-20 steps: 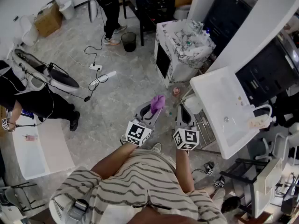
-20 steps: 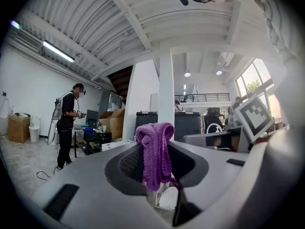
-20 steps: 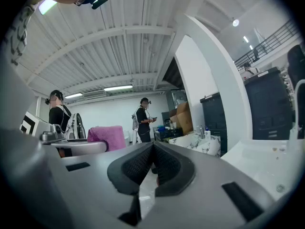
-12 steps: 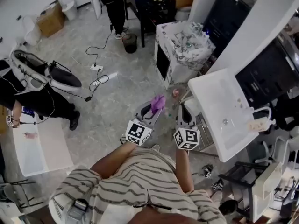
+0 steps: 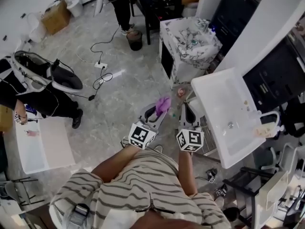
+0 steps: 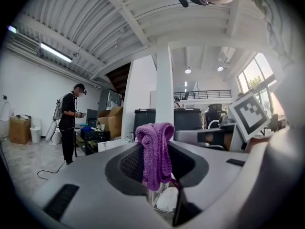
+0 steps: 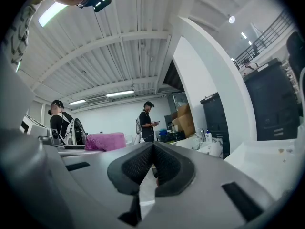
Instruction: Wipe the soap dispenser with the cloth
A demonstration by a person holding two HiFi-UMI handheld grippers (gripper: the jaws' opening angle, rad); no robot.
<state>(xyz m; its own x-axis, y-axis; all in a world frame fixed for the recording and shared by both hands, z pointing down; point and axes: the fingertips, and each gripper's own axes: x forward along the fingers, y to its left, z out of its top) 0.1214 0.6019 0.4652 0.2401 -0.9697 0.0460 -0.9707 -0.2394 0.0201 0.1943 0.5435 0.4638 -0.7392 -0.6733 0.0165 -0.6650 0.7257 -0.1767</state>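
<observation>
My left gripper (image 5: pixel 158 110) is shut on a purple cloth (image 5: pixel 162 104), held level above the floor, left of a white sink (image 5: pixel 215 97). In the left gripper view the cloth (image 6: pixel 155 152) hangs bunched between the pads of that gripper (image 6: pixel 155 165). My right gripper (image 5: pixel 188 113) is beside it, nearer the sink's corner. Its pads (image 7: pixel 143 165) meet with nothing between them. A small pale object (image 5: pixel 261 130) that may be the soap dispenser lies on the sink's far rim by the white tap (image 5: pixel 269 115). Both grippers are well short of it.
A marble-patterned cabinet (image 5: pixel 189 41) stands beyond the sink. Cables and a power strip (image 5: pixel 102 66) lie on the floor, with a black bin (image 5: pixel 135 39) further off. One person (image 5: pixel 119 4) stands at the back, another (image 5: pixel 45 104) at the left beside a low white table (image 5: pixel 44 147).
The head view has drifted slightly, so the sink and floor have shifted in the picture. Both grippers keep their pose, and the cloth stays in the left one.
</observation>
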